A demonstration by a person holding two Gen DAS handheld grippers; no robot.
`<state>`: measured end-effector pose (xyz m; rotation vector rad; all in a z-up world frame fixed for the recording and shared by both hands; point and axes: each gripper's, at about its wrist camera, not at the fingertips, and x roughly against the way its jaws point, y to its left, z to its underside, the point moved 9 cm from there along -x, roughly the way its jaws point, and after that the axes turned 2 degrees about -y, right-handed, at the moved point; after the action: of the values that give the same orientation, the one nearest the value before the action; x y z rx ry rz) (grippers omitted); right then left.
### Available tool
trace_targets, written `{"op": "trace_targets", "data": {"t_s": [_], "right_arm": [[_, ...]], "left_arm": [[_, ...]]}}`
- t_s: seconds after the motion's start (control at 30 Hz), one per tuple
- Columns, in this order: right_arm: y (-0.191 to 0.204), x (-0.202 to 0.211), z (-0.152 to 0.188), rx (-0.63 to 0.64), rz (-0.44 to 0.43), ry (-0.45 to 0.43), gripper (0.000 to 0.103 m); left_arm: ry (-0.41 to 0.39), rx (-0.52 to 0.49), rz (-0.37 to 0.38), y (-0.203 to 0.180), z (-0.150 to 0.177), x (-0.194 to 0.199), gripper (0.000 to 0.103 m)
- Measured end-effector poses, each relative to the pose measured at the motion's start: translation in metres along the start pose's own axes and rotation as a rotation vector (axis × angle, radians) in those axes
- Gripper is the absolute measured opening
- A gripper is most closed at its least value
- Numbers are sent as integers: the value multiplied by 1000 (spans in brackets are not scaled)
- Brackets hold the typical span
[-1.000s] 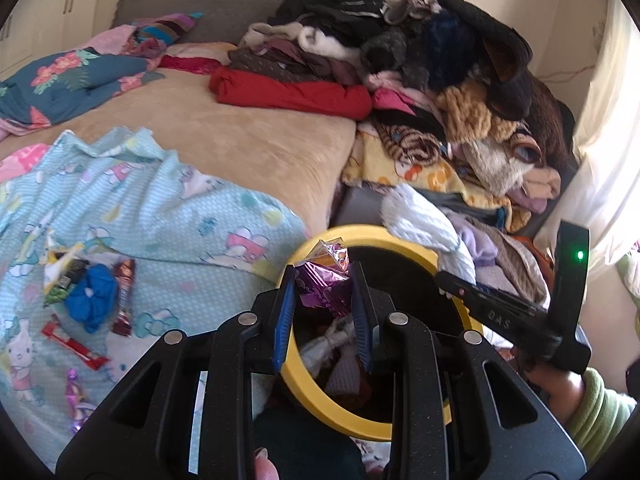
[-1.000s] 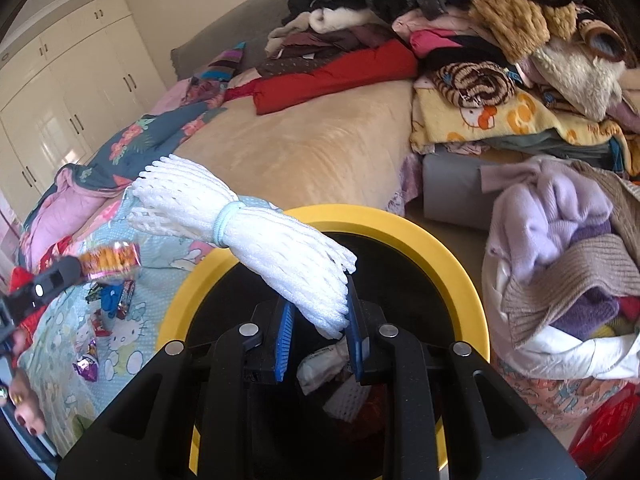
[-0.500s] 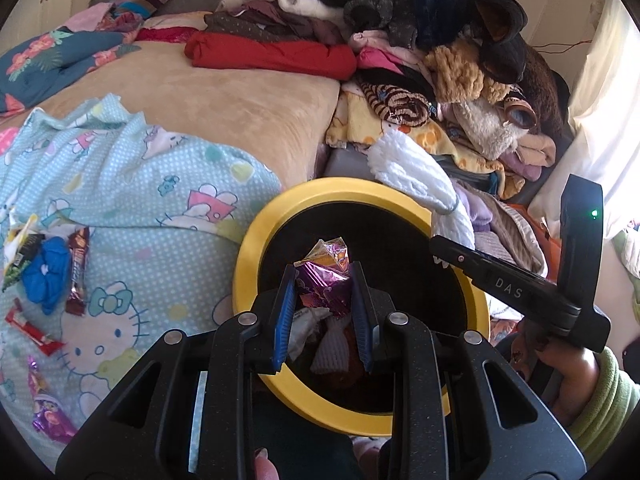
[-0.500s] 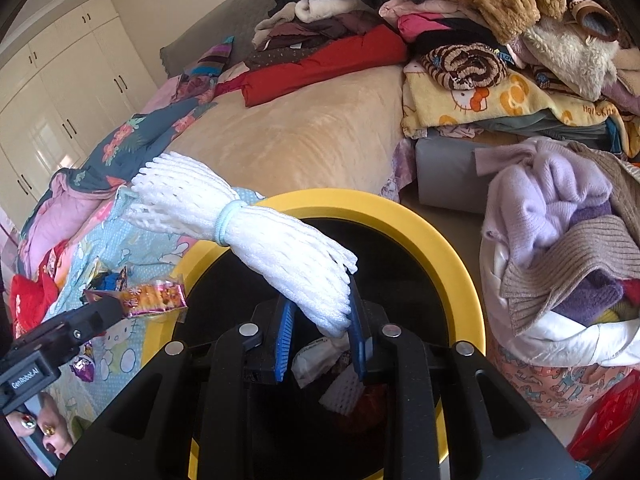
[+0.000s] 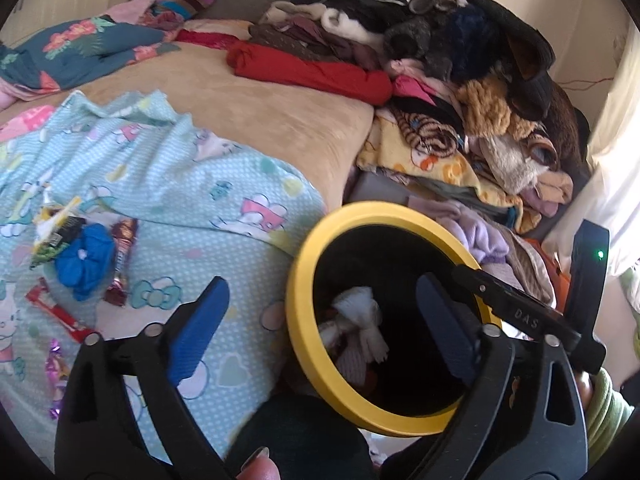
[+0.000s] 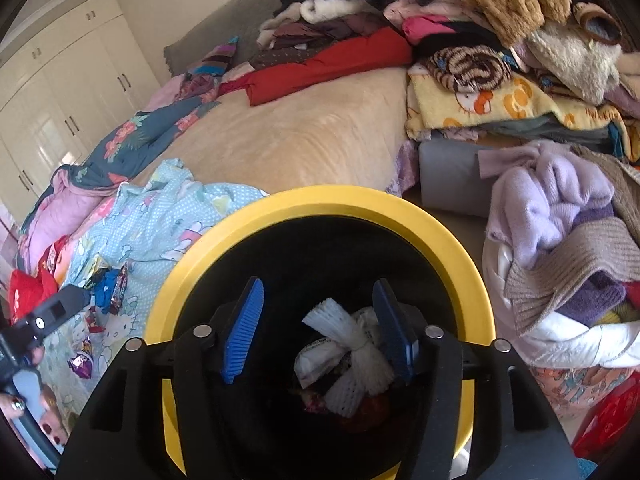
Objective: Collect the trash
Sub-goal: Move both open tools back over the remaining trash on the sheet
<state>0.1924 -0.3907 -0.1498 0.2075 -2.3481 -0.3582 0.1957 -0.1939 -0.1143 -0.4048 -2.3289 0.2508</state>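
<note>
left gripper [image 5: 320, 332] spread | right gripper [image 6: 316, 332] spread | white foam net [image 6: 352, 360] crumpled, seemingly banded, in bin [image 6: 320, 204]

Left tool [image 5: 320, 324] and right tool [image 6: 318, 328] both gape wide, blue fingers [image 6: 244, 330] spread, gripping nothing

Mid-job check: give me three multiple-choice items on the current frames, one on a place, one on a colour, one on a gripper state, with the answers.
1. Where is the white foam net sleeve?
A. On the bed
B. Inside the bin
C. In the right gripper

2. What colour is the round bin's rim?
A. Yellow
B. Red
C. Green

3. How is the left gripper?
A. Shut on a wrapper
B. Shut, empty
C. Open, empty

Answers: 1 B, the sleeve lies on the trash in the bin; 2 A, the ring is plainly yellow; 3 C, its blue pads stand wide apart with nothing between them.
</note>
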Motion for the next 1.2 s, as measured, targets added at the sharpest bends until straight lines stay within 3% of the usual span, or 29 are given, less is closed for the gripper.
{"op": "trace_targets", "data": {"t_s": [0.47,1.2], "right_arm": [[47,30,-17,122,-61,-165,77],[154,14,0,266,-165,-97,80]], "left_arm": [[-115,42,-55,30,-22,34,92],[-209,171,-140,109,-40,68,92]]}}
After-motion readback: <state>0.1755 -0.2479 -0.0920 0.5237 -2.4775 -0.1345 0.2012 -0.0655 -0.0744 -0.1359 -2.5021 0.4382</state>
